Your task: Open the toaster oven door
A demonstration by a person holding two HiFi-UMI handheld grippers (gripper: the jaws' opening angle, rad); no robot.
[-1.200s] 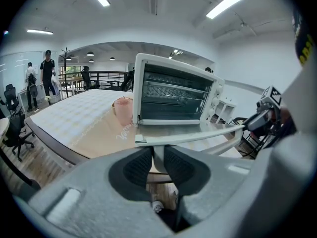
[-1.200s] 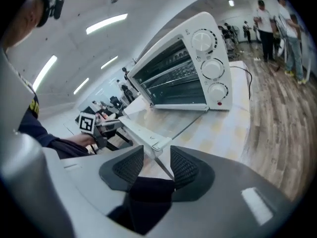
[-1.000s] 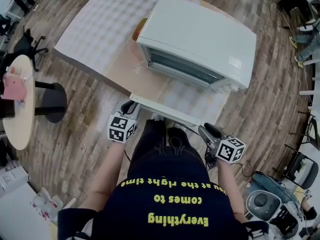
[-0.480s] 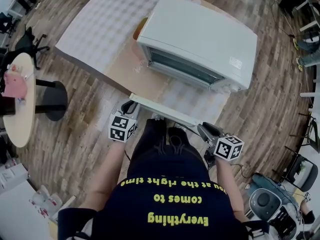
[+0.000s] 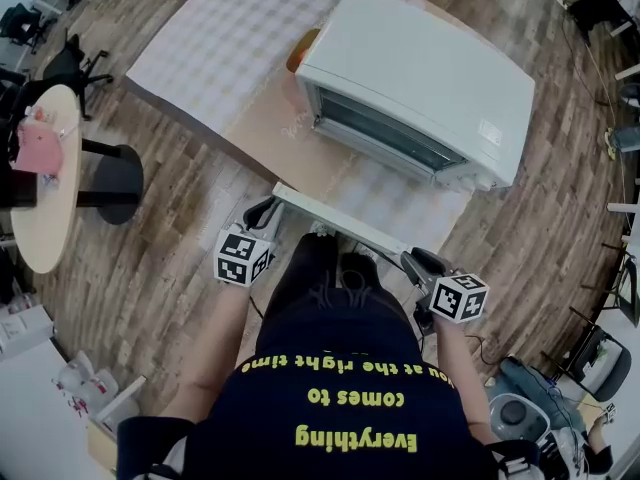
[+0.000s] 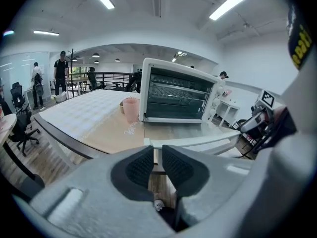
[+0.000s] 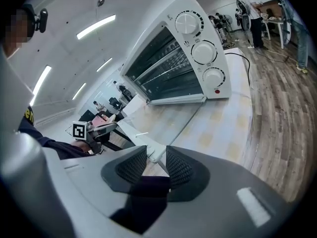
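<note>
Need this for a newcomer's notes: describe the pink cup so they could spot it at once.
Start at the long table with the pale checked top and find the white toaster oven on it. The pink cup stands on the table close beside the oven's side wall, at the end away from the knobs. It is the only small, pinkish thing there.

Cup (image 5: 303, 50) mostly hidden behind toaster oven (image 5: 420, 68). Tabletop (image 5: 200, 58) far corner cropped at top. Dial (image 7: 204, 52) markings too small to read.
</note>
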